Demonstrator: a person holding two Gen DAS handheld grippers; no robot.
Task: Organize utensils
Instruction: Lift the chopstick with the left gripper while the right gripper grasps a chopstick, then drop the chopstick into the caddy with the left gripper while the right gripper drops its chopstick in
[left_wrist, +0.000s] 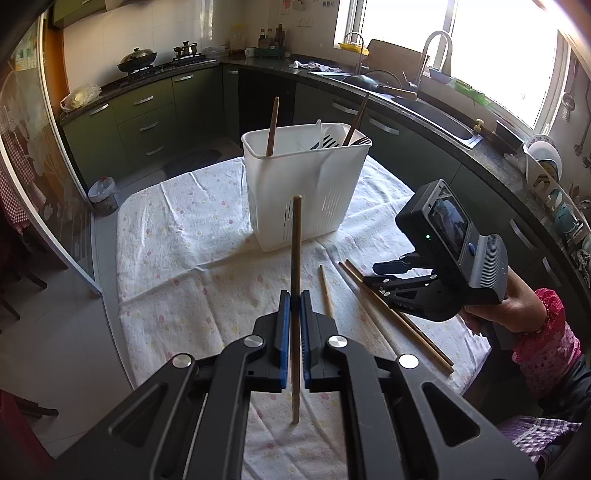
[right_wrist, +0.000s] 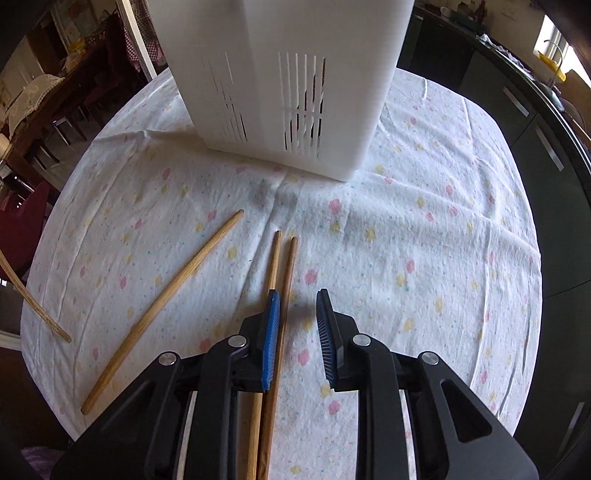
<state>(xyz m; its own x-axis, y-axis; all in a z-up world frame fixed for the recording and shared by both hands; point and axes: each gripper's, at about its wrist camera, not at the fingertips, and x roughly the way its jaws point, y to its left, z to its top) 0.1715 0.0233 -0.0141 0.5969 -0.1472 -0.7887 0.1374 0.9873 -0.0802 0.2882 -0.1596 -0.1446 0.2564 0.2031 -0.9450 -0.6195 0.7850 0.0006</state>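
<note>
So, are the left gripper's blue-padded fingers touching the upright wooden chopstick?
Touching. The left wrist view shows both fingers of the left gripper closed against the wooden chopstick, no gap.

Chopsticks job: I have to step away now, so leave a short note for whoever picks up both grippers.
Left gripper: jaws shut on one upright chopstick, lifted above the tablecloth.
Right gripper: jaws open, low over a pair of chopsticks; the darker one lies between the jaws, the lighter under the left pad. Nothing gripped.
White holder: stands mid-table, already holding two chopsticks and other utensils.
Left to do: drop in the held chopstick, pick up the pair, then the loose chopstick beside it.
</note>
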